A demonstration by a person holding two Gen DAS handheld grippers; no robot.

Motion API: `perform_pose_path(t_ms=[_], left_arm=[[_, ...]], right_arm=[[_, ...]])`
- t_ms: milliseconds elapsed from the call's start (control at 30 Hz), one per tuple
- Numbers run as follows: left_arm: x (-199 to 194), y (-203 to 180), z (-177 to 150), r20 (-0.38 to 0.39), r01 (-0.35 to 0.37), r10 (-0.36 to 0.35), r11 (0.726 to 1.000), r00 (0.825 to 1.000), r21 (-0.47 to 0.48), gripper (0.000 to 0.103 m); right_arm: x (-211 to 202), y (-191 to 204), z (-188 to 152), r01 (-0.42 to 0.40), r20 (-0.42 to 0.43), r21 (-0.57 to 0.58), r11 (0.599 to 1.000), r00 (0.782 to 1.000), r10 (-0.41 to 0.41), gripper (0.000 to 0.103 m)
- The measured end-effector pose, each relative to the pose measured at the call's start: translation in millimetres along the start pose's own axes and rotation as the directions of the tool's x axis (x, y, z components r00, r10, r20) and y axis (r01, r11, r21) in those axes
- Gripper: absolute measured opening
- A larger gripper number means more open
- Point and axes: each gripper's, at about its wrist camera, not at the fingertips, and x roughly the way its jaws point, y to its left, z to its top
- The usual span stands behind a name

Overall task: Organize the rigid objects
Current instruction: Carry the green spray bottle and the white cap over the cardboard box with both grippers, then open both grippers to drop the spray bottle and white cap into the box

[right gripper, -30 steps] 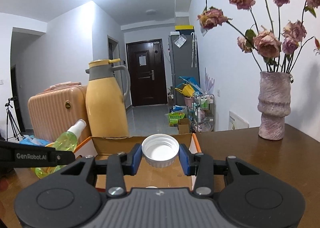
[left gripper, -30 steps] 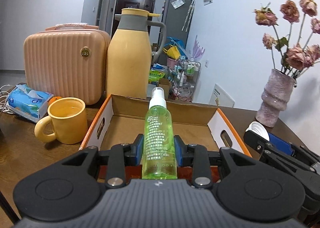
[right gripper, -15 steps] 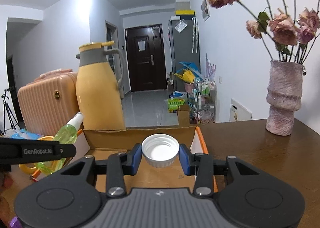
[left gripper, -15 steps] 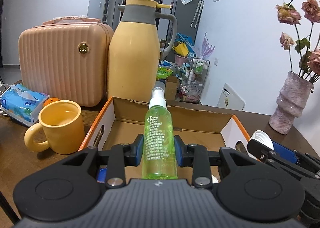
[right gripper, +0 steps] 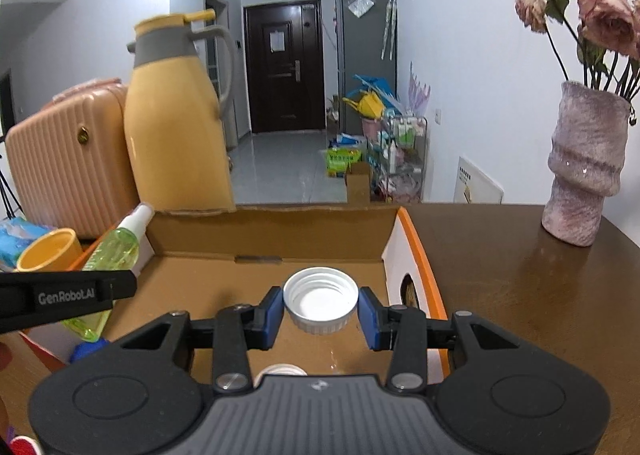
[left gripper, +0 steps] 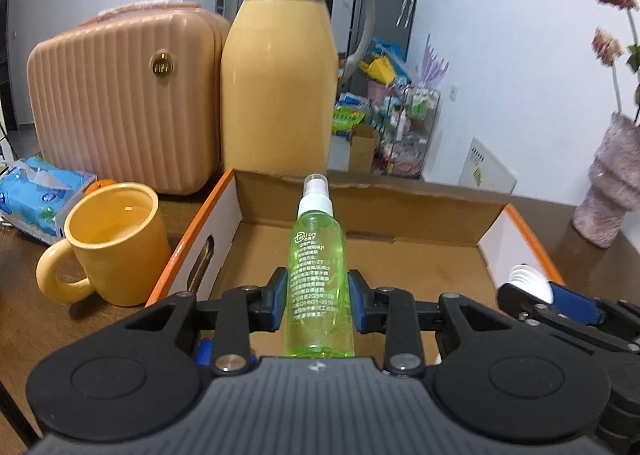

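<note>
Grippers over a cardboard box [left gripper: 360,211]: left gripper [left gripper: 318,301] clamps a green spray bottle [left gripper: 318,279] upright between its jaws; right gripper [right gripper: 320,313] pinches a white cap [right gripper: 320,301].

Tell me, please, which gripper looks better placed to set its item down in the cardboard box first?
Probably the right gripper: its white cap hangs low over the cardboard box floor. The left gripper holds the green spray bottle upright near the front edge.
</note>
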Motion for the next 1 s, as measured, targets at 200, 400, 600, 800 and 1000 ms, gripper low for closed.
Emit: perform_pose_path(t_ms=[200, 400, 600, 800, 1000], left_arm=[[10, 2, -4, -0.042, 0.002, -0.002, 1.000, 0.999, 0.013, 0.032], [4, 2, -4, -0.029, -0.023, 0.023, 1.000, 0.999, 0.022, 0.072], [-13, 5, 1, 0.035, -0.067, 0.067, 0.998, 0.997, 0.016, 0.103], [-17, 4, 4, 0.041, -0.067, 0.066, 0.997, 0.997, 0.024, 0.103], [-24, 4, 2, 0.048, -0.054, 0.053, 0.998, 0.997, 0.022, 0.103]], right_arm=[[10, -4, -6, 0.018, -0.034, 0.009, 1.000, 0.999, -0.018, 0.039], [10, -7, -4, 0.021, -0.047, 0.019, 1.000, 0.999, -0.021, 0.049], [7, -7, -4, 0.038, -0.038, 0.012, 0.999, 0.999, -0.037, 0.092], [3, -7, -2, 0.037, -0.028, 0.016, 0.999, 0.999, -0.036, 0.102], [-7, -8, 1, 0.029, -0.016, 0.010, 1.000, 0.999, -0.029, 0.102]])
